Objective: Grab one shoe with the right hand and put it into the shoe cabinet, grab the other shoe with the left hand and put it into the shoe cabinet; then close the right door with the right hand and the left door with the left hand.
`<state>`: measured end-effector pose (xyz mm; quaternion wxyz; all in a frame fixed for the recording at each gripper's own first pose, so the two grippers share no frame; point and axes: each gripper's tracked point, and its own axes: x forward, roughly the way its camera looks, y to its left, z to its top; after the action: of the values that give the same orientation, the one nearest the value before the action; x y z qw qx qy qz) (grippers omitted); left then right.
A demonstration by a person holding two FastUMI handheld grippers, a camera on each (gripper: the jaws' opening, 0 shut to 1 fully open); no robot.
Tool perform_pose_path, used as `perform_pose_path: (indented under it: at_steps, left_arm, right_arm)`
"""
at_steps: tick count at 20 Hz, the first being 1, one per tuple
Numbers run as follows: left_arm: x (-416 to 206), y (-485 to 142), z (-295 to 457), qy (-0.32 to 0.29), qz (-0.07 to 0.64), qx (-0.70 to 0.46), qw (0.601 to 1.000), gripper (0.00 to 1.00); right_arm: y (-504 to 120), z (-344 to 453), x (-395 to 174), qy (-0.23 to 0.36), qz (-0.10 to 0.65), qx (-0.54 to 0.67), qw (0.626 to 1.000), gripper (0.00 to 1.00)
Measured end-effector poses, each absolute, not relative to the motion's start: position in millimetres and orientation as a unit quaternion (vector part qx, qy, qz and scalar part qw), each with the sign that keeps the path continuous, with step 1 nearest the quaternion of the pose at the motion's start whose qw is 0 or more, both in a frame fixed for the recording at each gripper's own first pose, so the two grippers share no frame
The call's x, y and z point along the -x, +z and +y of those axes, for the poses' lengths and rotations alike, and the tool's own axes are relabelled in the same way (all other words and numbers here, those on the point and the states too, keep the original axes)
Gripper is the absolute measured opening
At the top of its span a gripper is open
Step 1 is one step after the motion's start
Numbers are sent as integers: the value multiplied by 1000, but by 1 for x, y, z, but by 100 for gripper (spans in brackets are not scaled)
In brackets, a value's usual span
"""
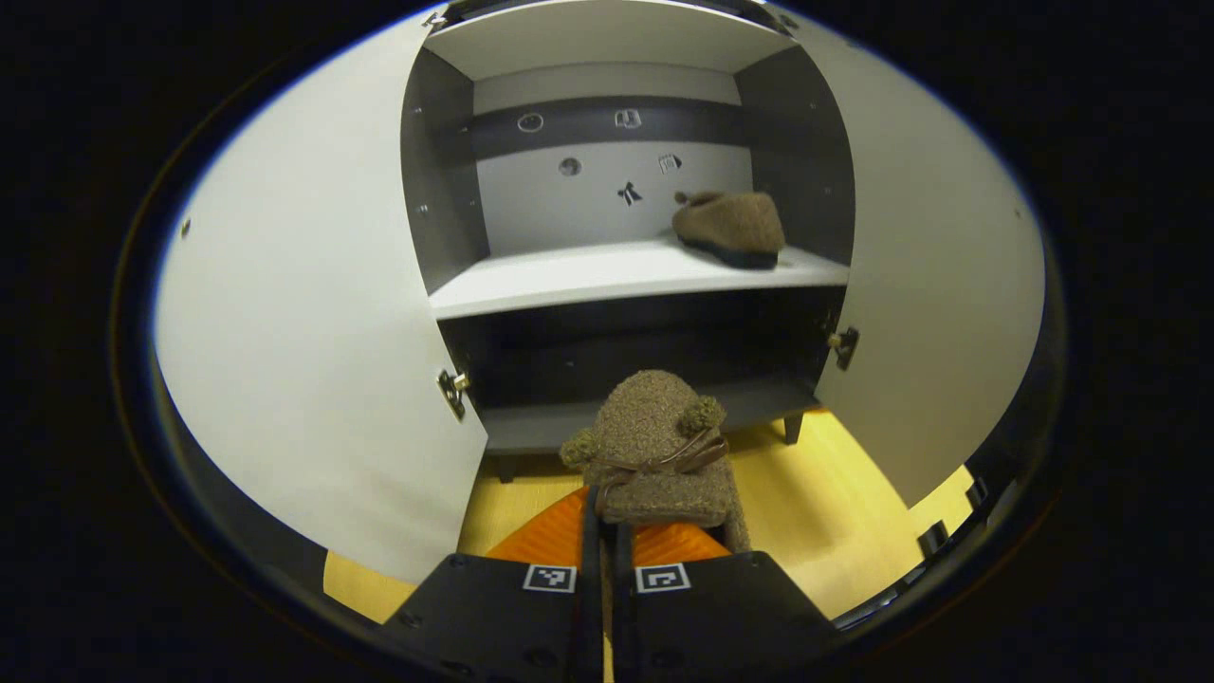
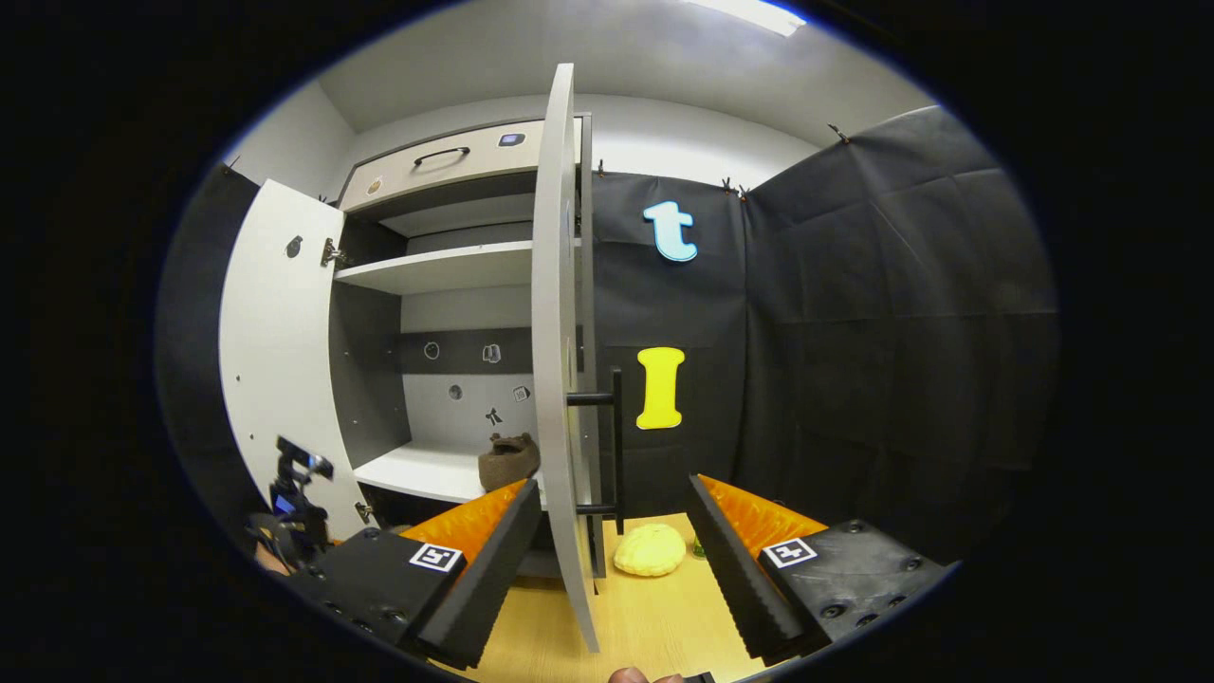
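Pinching a brown woolly shoe (image 1: 654, 455) by its heel, the left gripper (image 1: 607, 531) holds it in front of the open shoe cabinet (image 1: 607, 275). This shoe has two small pompoms and a ribbon bow. A second, similar shoe (image 1: 730, 226) lies on the white shelf (image 1: 569, 275). The right gripper (image 2: 612, 560) has its fingers spread wide around the edge of the right door (image 2: 555, 379).

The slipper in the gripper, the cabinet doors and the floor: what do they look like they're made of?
The held slipper looks like nubby brown fleece or boucle, matte and fuzzy, with pompoms and a smoother bow, perhaps ribbon. The cabinet doors look like smooth white laminated board with a matte sheen and small metal hinges. The floor seems pale yellow wood or wood-look laminate, with faint grain.
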<state>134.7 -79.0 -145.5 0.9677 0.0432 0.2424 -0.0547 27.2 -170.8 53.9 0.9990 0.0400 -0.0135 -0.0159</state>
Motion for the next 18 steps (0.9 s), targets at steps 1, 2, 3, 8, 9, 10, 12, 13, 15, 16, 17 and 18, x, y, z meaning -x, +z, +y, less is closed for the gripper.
perform_pose_path:
  at_steps: [1,2,3,8,9,10,12,13,15,16,17,18]
  left_arm:
    - [-137,-126,-79,-53,236,-35,970,8]
    - [-143,-108,-79,-52,230,-28,971,8]
    - [-148,-90,-79,-50,225,-23,973,8]
    - [-208,-18,-74,-37,184,-23,982,8]
    - [-221,-9,-73,-33,181,-26,983,8]
    - [-235,-1,-73,-30,178,-25,983,8]
    - [-266,11,-78,-31,173,-15,984,8]
    - [-280,15,-80,-31,172,-11,985,8]
    - [-310,15,-80,-25,179,-18,983,8]
    - [-326,15,-79,-20,183,-24,983,8]
    - [-341,12,-80,-18,190,-30,981,8]
    - [-356,8,-82,-17,198,-30,980,8]
  right_arm:
    - [54,-173,-28,-19,-13,-39,999,99]
    - [53,-178,-27,-22,-13,-39,999,99]
    - [52,-182,-27,-25,-13,-38,999,99]
    - [45,-196,-26,-39,-7,-38,999,99]
    - [44,-198,-26,-40,-6,-36,999,99]
    - [44,-200,-27,-42,-6,-33,999,99]
    - [42,-205,-29,-45,-3,-30,999,99]
    - [39,-208,-29,-46,0,-29,999,99]
    - [36,-214,-32,-50,5,-28,998,99]
    - [35,-217,-33,-51,5,-27,998,99]
    - [35,-220,-34,-53,5,-26,998,99]
    - [35,-223,-37,-55,6,-24,998,99]
